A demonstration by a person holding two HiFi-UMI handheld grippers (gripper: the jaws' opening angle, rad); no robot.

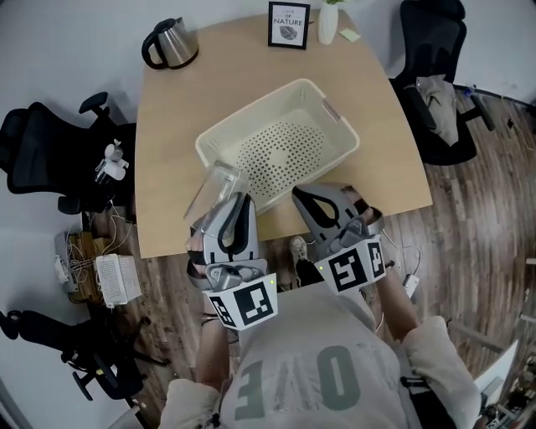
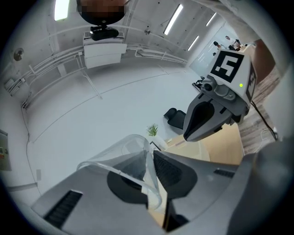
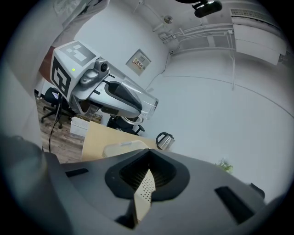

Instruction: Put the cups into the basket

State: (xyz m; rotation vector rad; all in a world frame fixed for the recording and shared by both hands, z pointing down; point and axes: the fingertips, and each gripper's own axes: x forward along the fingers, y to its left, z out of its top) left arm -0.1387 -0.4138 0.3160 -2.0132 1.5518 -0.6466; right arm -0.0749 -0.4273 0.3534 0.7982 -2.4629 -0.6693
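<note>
In the head view my left gripper [image 1: 237, 201] is shut on the wall of a clear plastic cup [image 1: 216, 186], held tilted just off the front left corner of the cream perforated basket [image 1: 322, 96]. The left gripper view shows the cup's [image 2: 124, 151] rim pinched between the jaws of that gripper [image 2: 149, 158], and my right gripper [image 2: 190, 135] to the right. My right gripper [image 1: 303, 195] hangs over the basket's front edge, shut, with nothing in it. In the right gripper view its jaw tips [image 3: 149, 153] meet, and the basket [image 3: 121, 147] lies beyond them.
A steel kettle [image 1: 172, 42] stands at the table's far left corner. A framed picture [image 1: 289, 23] and a white vase [image 1: 327, 21] stand at the far edge. Black office chairs flank the table on the left [image 1: 50, 147] and right [image 1: 431, 67].
</note>
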